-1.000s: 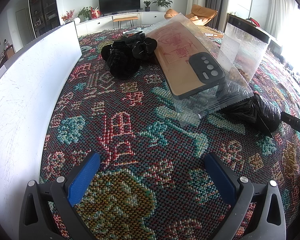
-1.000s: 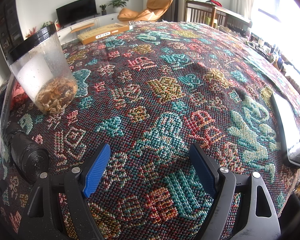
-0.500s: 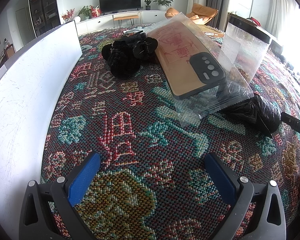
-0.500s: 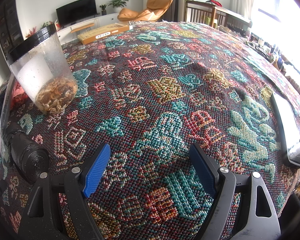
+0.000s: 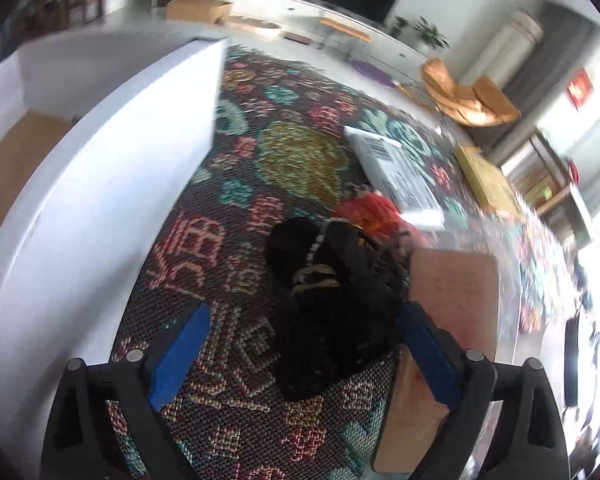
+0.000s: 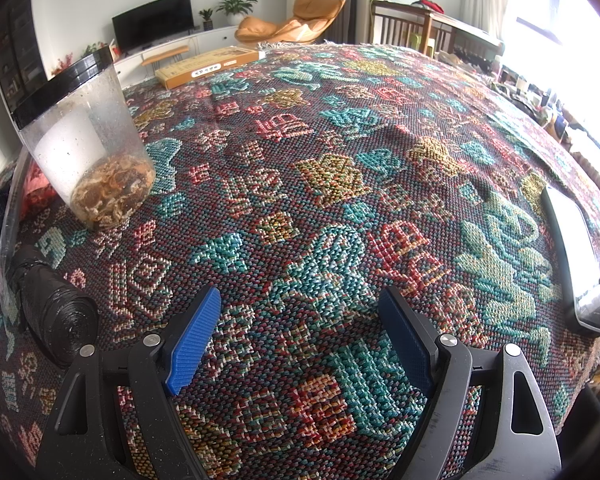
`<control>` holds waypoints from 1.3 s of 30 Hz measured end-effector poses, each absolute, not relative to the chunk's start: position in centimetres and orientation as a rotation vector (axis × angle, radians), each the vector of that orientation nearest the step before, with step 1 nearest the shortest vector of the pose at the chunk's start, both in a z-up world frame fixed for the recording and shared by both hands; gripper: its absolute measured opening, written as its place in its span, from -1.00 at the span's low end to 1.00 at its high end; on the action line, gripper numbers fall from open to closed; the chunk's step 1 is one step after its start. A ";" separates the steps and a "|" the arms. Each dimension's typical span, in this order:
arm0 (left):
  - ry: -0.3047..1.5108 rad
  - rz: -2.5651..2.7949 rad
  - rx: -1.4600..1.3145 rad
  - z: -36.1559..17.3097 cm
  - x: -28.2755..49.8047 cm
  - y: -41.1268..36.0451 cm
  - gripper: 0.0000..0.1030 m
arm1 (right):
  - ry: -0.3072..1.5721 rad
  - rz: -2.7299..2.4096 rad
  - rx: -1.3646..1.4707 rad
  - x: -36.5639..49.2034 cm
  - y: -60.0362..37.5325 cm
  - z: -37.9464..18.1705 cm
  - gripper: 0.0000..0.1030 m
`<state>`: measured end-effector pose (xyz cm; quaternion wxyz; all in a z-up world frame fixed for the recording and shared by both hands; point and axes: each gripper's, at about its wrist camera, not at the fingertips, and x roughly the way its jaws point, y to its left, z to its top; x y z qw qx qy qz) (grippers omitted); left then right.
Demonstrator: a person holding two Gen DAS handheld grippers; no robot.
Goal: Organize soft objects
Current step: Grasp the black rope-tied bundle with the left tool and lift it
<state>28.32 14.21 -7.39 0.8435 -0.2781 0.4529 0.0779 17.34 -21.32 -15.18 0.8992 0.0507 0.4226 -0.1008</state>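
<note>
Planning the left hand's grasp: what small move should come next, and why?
Probably ease the left hand-held gripper down and close on the black fuzzy bundle. The bundle already lies between the blue pads, nearer the right one, and the jaws, though just narrowing, do not yet press it.

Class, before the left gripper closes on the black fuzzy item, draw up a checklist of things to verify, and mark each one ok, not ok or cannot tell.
1. Left gripper open, though its jaws have just been closing: ok.
2. Black fuzzy item lies between the left gripper's pads: ok.
3. Pads not yet pressing the item: cannot tell on the right-hand pad, the picture is blurred.
4. Bagged phone case clear of the right-hand pad: not ok, it sits right beside and under it.
5. White box wall clear of the left-hand pad: ok.
6. Right gripper open with nothing between its pads: ok.
</note>
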 end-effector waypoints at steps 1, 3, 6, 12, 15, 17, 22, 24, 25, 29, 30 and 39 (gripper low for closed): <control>0.916 0.152 -0.674 -7.7 27.3 14.8 0.81 | 0.875 -0.209 0.104 17.3 -21.3 -15.2 0.62; 0.882 0.147 -0.691 -8.1 26.4 14.8 0.81 | 0.875 -0.210 0.102 17.3 -21.3 -15.2 0.62; 0.917 0.173 -0.533 -8.8 26.8 13.8 0.83 | 0.877 -0.209 0.100 17.4 -21.2 -15.3 0.63; 0.971 0.197 -0.388 -10.0 29.8 12.7 0.95 | 0.877 -0.209 0.100 17.4 -21.2 -15.3 0.63; 1.018 0.188 -0.183 -10.2 31.5 10.8 0.42 | 0.877 -0.209 0.101 17.4 -21.2 -15.3 0.63; 1.006 0.158 -0.127 -9.4 30.8 10.1 -0.31 | 0.877 -0.209 0.101 17.4 -21.2 -15.3 0.64; 0.987 0.132 -0.126 -6.8 25.3 9.8 -0.43 | 0.877 -0.209 0.100 17.4 -21.2 -15.3 0.64; 0.983 0.103 -0.098 -5.8 21.9 9.4 -0.43 | 0.877 -0.209 0.100 17.4 -21.2 -15.3 0.64; 0.990 0.079 -0.090 -5.6 20.3 9.2 -0.43 | 0.877 -0.209 0.100 17.4 -21.2 -15.3 0.64; 1.032 -0.033 -0.067 -5.8 14.7 8.0 -0.36 | 0.877 -0.209 0.100 17.4 -21.2 -15.3 0.64; 1.033 -0.051 -0.060 -6.0 13.9 7.5 -0.17 | 0.877 -0.209 0.100 17.4 -21.2 -15.3 0.64; 1.022 -0.028 0.064 -8.6 12.6 5.0 0.99 | 0.876 -0.207 0.102 17.5 -21.2 -15.4 0.64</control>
